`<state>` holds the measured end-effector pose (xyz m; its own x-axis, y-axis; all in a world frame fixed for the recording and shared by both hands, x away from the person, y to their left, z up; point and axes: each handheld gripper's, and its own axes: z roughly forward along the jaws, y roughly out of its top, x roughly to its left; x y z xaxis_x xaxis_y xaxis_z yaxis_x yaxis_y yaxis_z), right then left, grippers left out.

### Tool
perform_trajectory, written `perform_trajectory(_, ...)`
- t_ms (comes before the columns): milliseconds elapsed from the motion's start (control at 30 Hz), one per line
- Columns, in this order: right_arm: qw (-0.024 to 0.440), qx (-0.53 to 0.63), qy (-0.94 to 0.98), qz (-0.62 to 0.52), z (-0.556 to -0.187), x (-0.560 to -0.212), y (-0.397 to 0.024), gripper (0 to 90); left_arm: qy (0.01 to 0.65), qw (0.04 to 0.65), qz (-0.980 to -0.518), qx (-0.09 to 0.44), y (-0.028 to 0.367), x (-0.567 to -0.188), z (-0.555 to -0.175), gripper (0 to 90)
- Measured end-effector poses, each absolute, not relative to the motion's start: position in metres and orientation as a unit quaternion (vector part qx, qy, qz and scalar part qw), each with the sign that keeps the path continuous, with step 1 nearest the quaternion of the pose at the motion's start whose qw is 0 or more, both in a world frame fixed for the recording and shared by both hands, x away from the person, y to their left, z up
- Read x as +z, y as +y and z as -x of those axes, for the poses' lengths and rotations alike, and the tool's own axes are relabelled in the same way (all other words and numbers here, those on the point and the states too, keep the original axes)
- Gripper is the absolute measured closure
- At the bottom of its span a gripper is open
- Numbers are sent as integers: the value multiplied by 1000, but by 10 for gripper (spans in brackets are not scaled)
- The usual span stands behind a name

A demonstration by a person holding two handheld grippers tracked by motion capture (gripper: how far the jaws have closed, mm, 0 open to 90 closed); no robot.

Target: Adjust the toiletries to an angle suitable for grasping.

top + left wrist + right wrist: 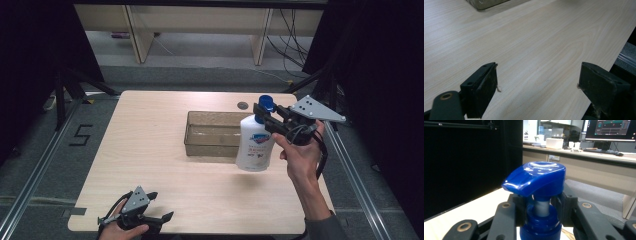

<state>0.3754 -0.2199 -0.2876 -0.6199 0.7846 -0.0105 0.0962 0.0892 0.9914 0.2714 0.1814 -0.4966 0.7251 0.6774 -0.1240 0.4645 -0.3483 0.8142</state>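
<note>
Above the right side of the table (150,150), just beside the right end of the clear plastic bin (212,134), the right gripper (266,119) holds a white soap bottle (255,147) clear of the wood, its jaws clamped on the neck right under the blue pump cap (536,177). The bottle hangs upright, its lower part showing in front of the bin's right end in the high view. At the near left corner, the left gripper (160,207) rests low over the tabletop, jaws spread wide with nothing but bare wood between them.
</note>
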Motion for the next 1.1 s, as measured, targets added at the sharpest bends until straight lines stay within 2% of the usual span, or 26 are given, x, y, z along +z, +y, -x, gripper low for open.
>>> perform_trajectory(467,281,590,681,-332,-390,-273,-213,656,353,453,-810,117,180,-497,-271,149)
perform_trajectory(1100,300,581,671,-349,-420,-255,-212,656,349,450,-814,116,181,-496,-272,149)
